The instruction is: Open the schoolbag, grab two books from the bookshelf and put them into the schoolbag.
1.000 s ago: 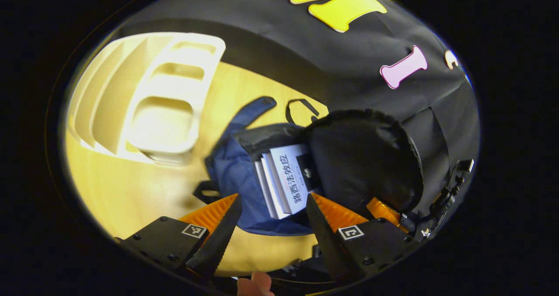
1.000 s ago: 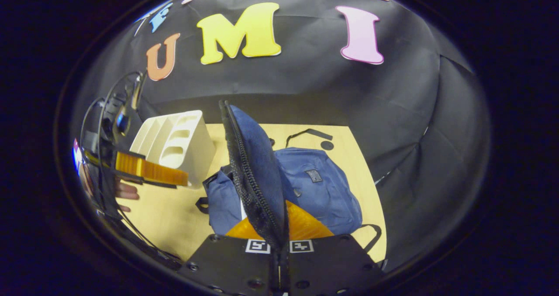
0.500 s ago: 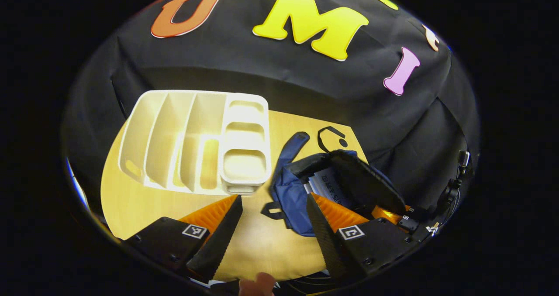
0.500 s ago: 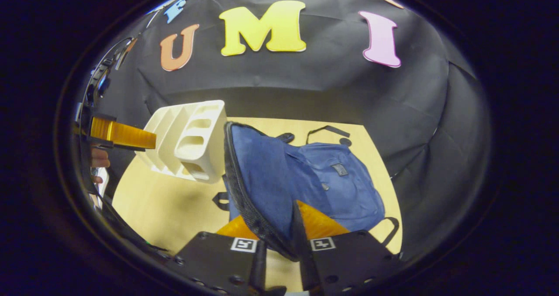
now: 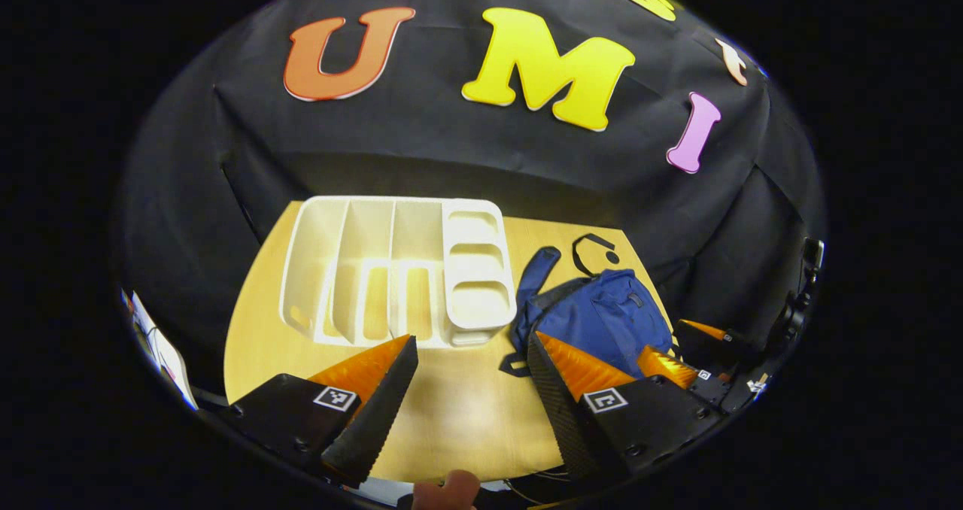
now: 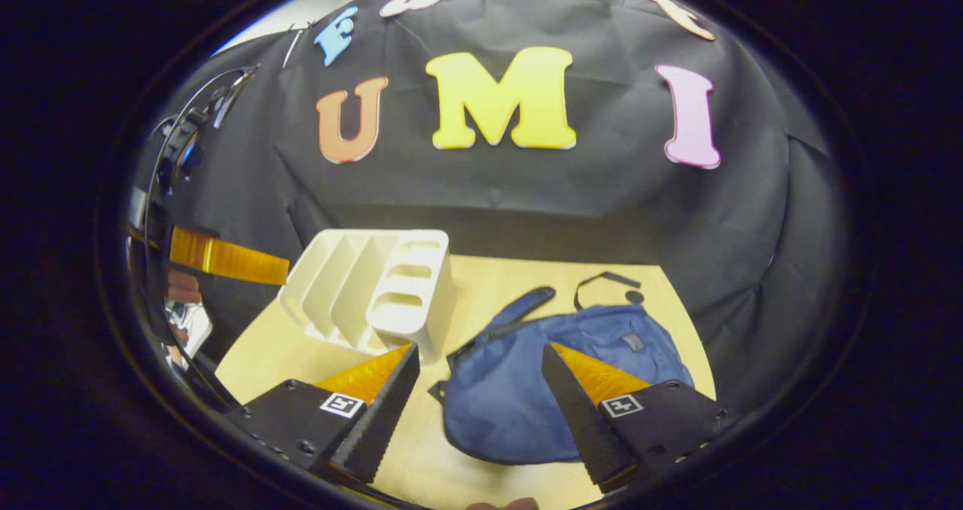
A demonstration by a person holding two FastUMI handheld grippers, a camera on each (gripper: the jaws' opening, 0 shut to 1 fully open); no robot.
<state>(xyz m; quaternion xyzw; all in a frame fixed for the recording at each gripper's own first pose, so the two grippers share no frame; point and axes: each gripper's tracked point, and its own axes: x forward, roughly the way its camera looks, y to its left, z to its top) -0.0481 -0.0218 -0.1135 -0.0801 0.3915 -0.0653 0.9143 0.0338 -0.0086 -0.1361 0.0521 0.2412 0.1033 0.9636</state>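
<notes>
**Both grippers wide apart above the schoolbag**

We hold our left gripper [image 5: 470,359] and right gripper [image 6: 478,371] with fingers spread, empty. The blue schoolbag [image 6: 527,390] lies flat beside the white bookshelf [image 5: 399,269]. Its slumped flap may block further packing.
</notes>
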